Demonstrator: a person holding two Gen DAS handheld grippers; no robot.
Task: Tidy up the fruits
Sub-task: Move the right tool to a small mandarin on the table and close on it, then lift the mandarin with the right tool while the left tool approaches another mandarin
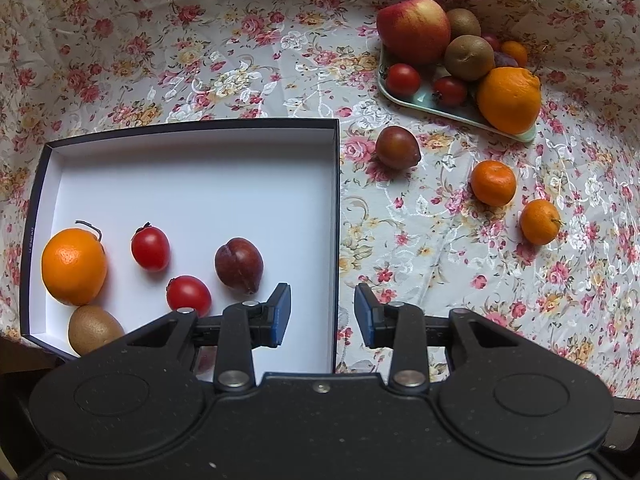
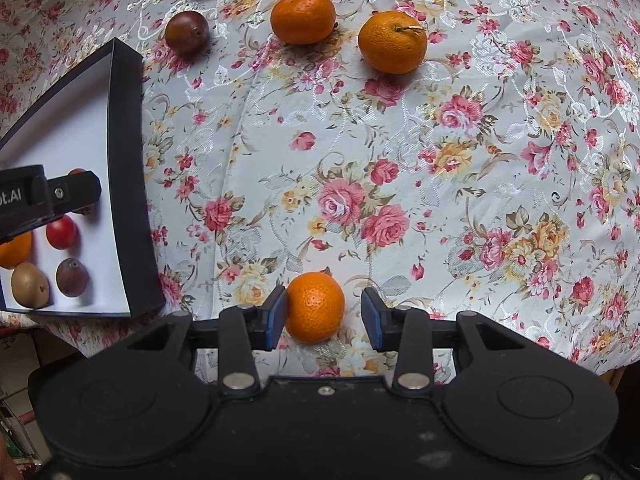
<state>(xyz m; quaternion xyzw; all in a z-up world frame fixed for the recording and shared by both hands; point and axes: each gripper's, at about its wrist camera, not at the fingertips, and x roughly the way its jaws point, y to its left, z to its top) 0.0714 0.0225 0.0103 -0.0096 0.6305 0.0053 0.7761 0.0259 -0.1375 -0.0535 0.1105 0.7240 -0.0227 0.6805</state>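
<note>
Tangerine (image 2: 315, 307) between right tool (image 2: 324, 318) pads, touching left pad only | left tool (image 1: 323, 316) wide, empty, above box (image 1: 192, 184)

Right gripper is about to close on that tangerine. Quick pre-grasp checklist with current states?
1. Tangerine between the right gripper fingers: ok.
2. Centred in the gap: not ok. It touches the left pad; a gap remains at the right pad.
3. Right jaws open wide enough: ok.
4. Nothing else in the gap: ok, only tablecloth around the fruit.
5. Room in the box for a drop: ok, the far half of the floor is bare.
6. Left gripper out of the way: not ok. It hangs open and empty over the box's near right edge.
</note>
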